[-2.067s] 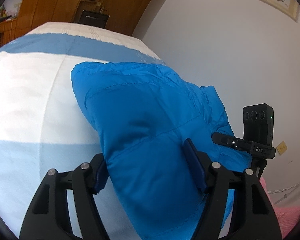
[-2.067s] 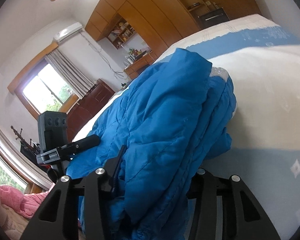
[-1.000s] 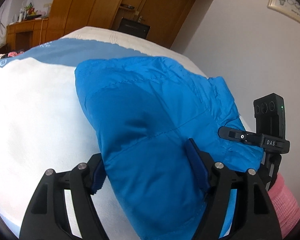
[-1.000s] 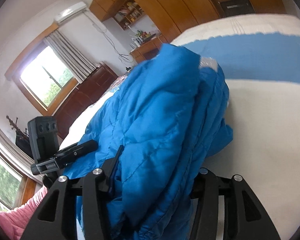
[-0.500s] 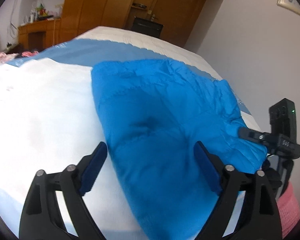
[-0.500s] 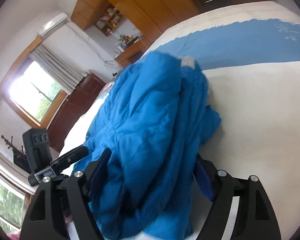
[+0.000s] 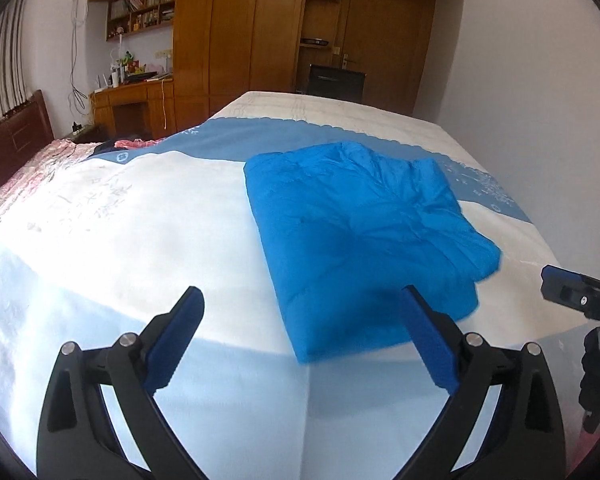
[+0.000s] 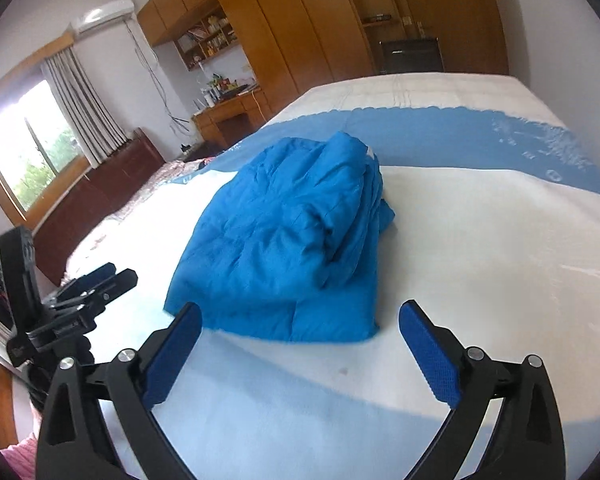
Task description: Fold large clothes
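The blue padded jacket (image 7: 364, 236) lies folded in a compact stack on the bed (image 7: 112, 216), near its front edge, layers bunched thick along the right side. Left tool (image 7: 300, 320) hangs clear of it, jaws spread and empty; right tool (image 8: 300, 330) likewise released, just short of the hem. Looks like the fold is finished, since nothing is gripped.

No lettering can be read in either view. The black camera mount (image 8: 66, 326) beside the right gripper carries a small pale marking, too blurred to make out.
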Demonstrator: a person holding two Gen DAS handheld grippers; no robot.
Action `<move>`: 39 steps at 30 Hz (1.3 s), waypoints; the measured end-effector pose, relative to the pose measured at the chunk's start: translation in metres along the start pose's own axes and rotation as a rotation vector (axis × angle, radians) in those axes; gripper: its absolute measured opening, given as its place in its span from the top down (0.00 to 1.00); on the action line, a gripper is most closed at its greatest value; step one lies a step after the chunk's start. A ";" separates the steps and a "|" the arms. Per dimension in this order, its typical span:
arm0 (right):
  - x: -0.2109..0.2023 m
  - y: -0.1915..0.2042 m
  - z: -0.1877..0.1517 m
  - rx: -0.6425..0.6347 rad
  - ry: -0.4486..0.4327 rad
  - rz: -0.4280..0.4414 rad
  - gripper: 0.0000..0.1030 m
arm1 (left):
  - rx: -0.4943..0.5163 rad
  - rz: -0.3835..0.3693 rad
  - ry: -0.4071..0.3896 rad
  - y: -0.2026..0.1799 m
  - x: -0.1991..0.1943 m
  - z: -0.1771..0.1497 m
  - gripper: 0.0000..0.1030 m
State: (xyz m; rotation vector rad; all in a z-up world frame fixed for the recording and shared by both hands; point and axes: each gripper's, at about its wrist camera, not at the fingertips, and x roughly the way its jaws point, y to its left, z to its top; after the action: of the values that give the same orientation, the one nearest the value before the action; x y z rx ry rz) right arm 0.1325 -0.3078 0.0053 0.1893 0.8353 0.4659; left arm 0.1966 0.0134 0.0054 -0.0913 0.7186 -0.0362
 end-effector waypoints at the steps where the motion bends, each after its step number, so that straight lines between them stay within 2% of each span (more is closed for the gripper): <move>1: -0.001 0.007 0.004 -0.004 0.000 -0.003 0.04 | 0.000 0.000 -0.005 -0.001 -0.008 -0.003 0.06; 6: -0.019 0.026 -0.016 -0.019 -0.010 -0.034 0.04 | 0.022 0.030 -0.033 -0.007 -0.035 -0.014 0.06; 12: -0.036 0.046 -0.029 -0.050 -0.021 -0.100 0.04 | 0.045 0.024 -0.033 -0.012 -0.058 -0.026 0.06; 21: -0.049 0.060 -0.048 -0.081 -0.032 -0.131 0.04 | 0.066 0.028 -0.043 -0.015 -0.083 -0.041 0.06; 39: -0.050 0.059 -0.067 -0.077 -0.019 -0.129 0.04 | 0.083 0.033 -0.035 -0.018 -0.089 -0.055 0.06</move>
State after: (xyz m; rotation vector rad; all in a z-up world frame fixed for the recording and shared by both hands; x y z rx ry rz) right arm 0.0346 -0.2807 0.0149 0.0682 0.8046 0.3743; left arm 0.0935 -0.0026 0.0246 -0.0002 0.6830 -0.0326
